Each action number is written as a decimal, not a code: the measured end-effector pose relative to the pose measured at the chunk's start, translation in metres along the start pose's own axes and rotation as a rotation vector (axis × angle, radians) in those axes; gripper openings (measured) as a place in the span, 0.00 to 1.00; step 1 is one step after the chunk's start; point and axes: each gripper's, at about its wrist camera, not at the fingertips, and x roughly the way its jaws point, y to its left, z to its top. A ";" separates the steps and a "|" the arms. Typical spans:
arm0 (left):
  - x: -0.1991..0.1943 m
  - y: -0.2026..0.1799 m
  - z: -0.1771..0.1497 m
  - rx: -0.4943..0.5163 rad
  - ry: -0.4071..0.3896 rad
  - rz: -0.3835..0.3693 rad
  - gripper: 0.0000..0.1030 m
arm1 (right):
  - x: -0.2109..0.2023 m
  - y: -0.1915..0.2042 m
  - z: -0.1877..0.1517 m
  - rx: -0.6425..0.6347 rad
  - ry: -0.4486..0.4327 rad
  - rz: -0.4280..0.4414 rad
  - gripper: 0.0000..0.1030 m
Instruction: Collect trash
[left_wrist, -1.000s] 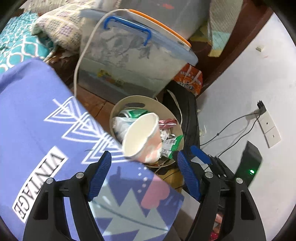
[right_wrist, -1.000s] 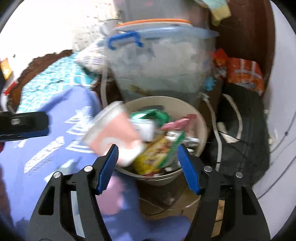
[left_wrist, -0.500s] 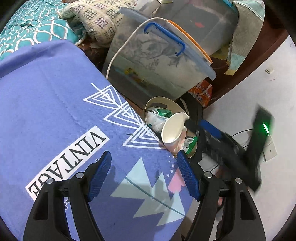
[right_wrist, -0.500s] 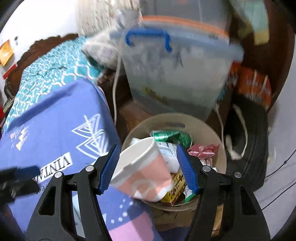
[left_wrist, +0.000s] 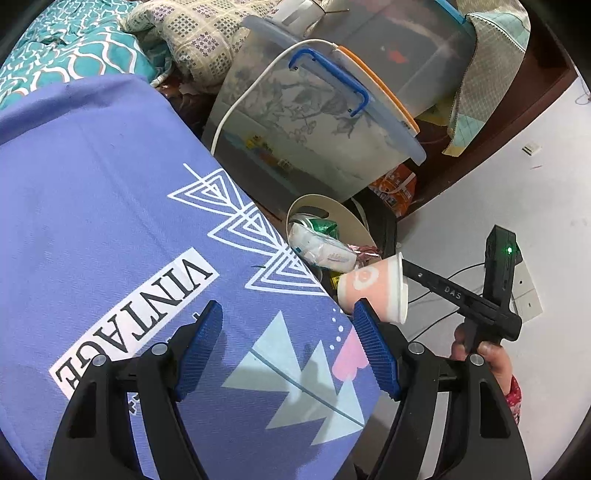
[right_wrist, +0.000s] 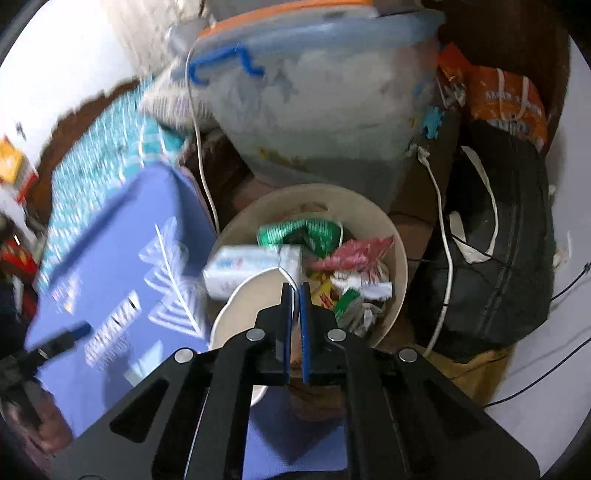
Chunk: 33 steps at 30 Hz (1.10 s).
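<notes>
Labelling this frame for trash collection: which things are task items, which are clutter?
Job:
- pink paper cup, rim pinched by right gripper
- beige round bin of wrappers

Clutter:
- clear plastic storage box, blue handle
- purple printed cloth
- black bag

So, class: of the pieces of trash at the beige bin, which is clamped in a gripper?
The pink paper cup: the right gripper pinches its rim, unlike the loose green wrapper.

Paper cup (left_wrist: 373, 290): matt, pink-printed; gripper pads (left_wrist: 376, 350): ribbed blue, rubbery; storage box (left_wrist: 314, 122): translucent frosted plastic; bedspread (left_wrist: 110, 221): printed matt cloth; trash bin (right_wrist: 391, 236): smooth beige plastic; wrappers (right_wrist: 314, 232): glossy foil.
</notes>
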 end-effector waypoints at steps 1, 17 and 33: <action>0.001 -0.001 0.000 0.001 0.002 0.000 0.67 | -0.005 -0.004 0.003 0.023 -0.022 0.020 0.06; -0.001 -0.019 -0.007 0.047 0.014 0.015 0.68 | 0.038 -0.051 0.026 0.244 -0.166 -0.084 0.09; -0.002 -0.040 -0.024 0.075 0.031 -0.010 0.68 | 0.024 0.001 -0.015 -0.068 -0.126 -0.238 0.81</action>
